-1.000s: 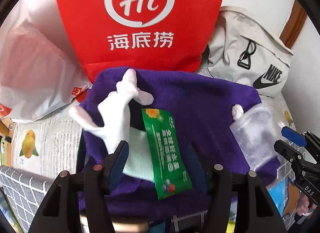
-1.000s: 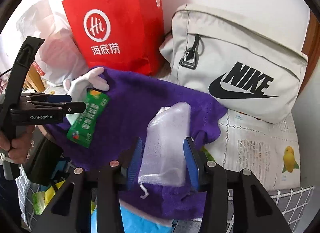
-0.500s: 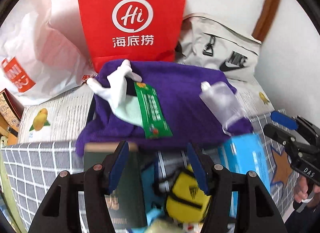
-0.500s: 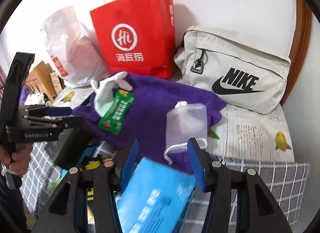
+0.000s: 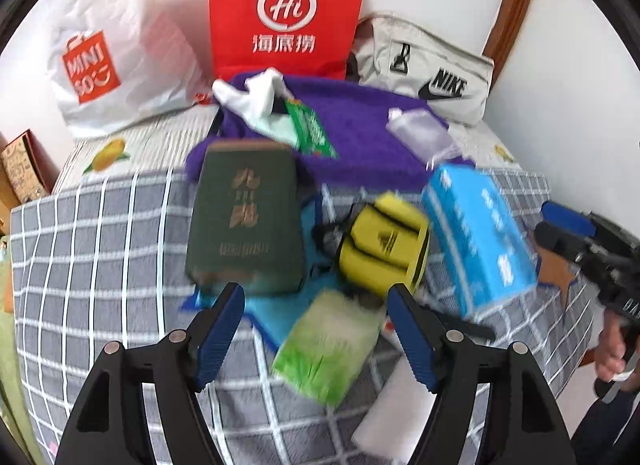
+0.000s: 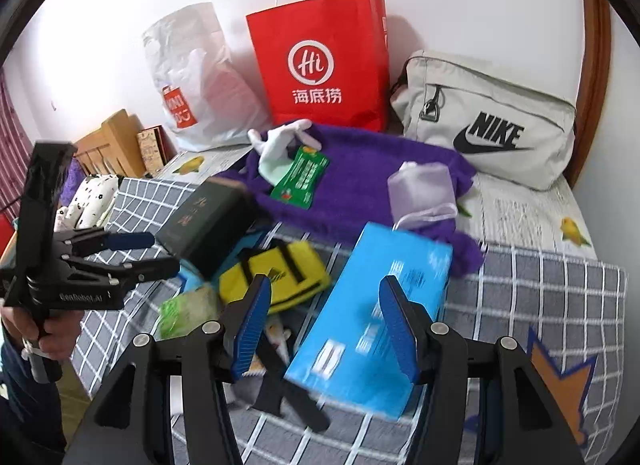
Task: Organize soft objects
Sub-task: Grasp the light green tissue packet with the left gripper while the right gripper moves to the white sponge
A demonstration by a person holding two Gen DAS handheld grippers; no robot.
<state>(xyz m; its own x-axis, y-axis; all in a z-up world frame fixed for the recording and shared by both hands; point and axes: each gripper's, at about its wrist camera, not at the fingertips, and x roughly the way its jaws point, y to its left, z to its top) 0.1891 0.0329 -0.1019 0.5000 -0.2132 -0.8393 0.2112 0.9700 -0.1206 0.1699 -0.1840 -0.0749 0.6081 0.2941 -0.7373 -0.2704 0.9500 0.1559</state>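
A purple towel lies at the back of the bed. On it rest a white glove, a green packet and a translucent drawstring pouch. My left gripper hovers over a green tissue pack; its jaws are opening with nothing gripped. My right gripper hangs above a blue box, jaws also opening and empty.
A dark green box, a yellow pouch and a blue cloth crowd the checked blanket. A red paper bag, a white plastic bag and a beige Nike bag line the wall. Wooden furniture stands left.
Both grippers have drawn back from the purple towel, leaving the glove and the pouch lying on it. The dark box, yellow pouch, tissue pack and blue box have come into view.
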